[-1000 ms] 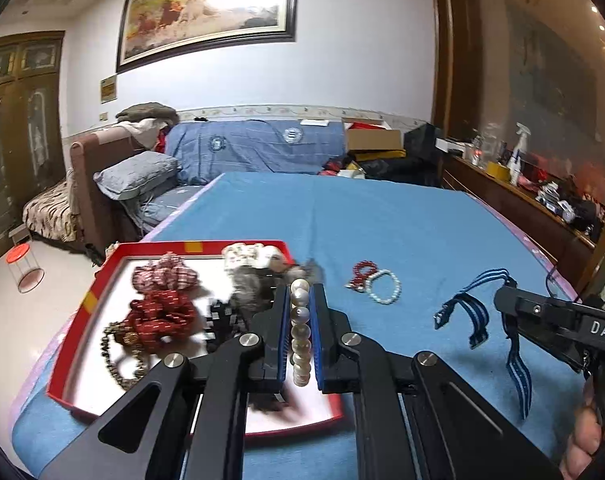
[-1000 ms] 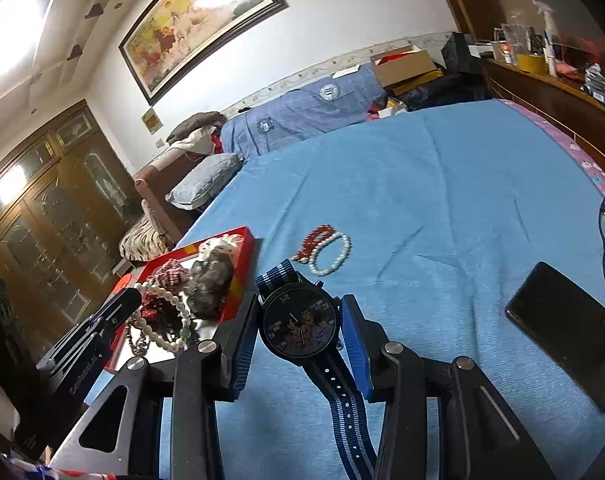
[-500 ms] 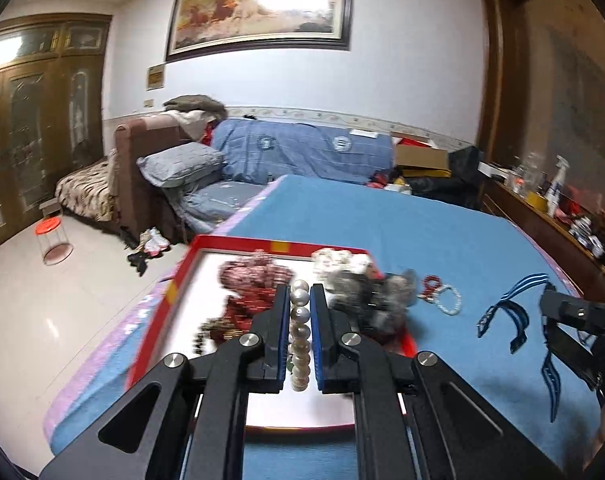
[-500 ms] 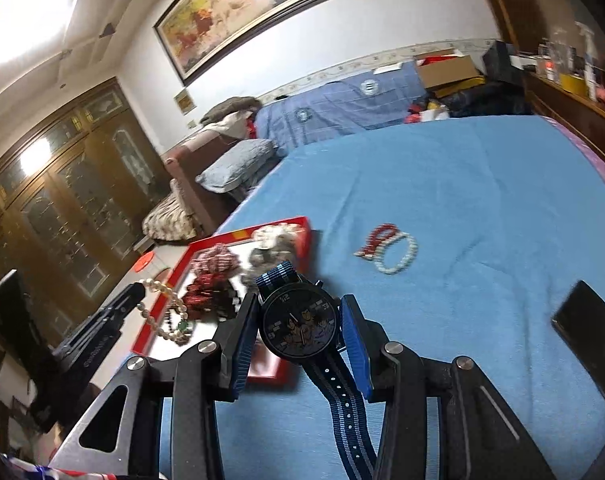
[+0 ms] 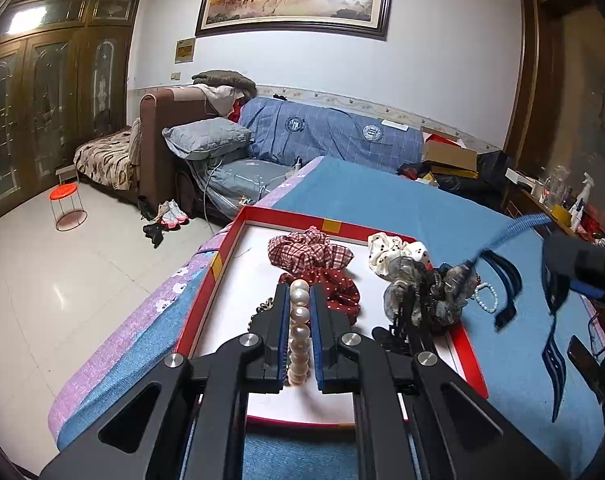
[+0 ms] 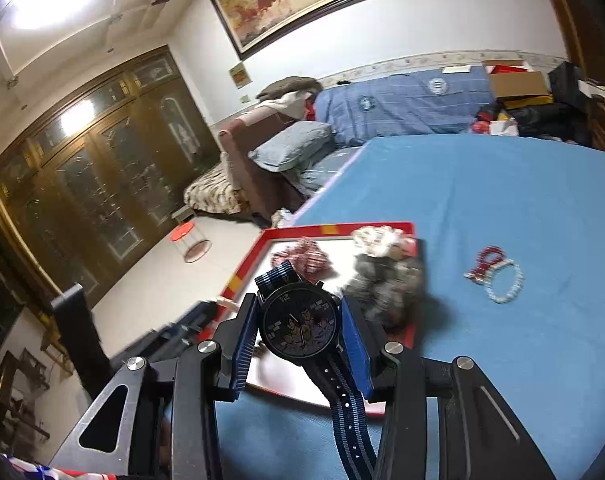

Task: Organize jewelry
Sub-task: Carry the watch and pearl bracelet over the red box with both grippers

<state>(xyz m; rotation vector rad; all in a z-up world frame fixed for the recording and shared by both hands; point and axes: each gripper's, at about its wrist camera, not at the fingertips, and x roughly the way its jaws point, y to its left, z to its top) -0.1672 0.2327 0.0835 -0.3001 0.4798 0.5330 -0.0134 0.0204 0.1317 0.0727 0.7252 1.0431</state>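
My left gripper (image 5: 300, 300) is shut on a pearl necklace (image 5: 299, 332) and holds it above the red-rimmed white tray (image 5: 222, 258). The tray holds red scrunchies (image 5: 310, 250), a white one (image 5: 394, 250) and a grey one (image 5: 426, 294). My right gripper (image 6: 300, 312) is shut on a dark watch (image 6: 300, 326) with a blue striped strap, over the tray's near right part (image 6: 246, 270). It shows at the right of the left wrist view (image 5: 578, 268), its strap dangling. A red bracelet and a white bead bracelet (image 6: 502, 280) lie on the blue bedspread right of the tray.
The tray sits at the bed's left edge (image 5: 150, 312), with tiled floor below. A black phone (image 5: 586, 364) lies on the bed at the right. A sofa with pillows (image 5: 206, 142) stands beyond, and a red stool (image 5: 66, 208) on the floor.
Both grippers have swung left toward the tray. The left one now holds the pearls over the tray's middle; the right one has carried the watch over the tray.
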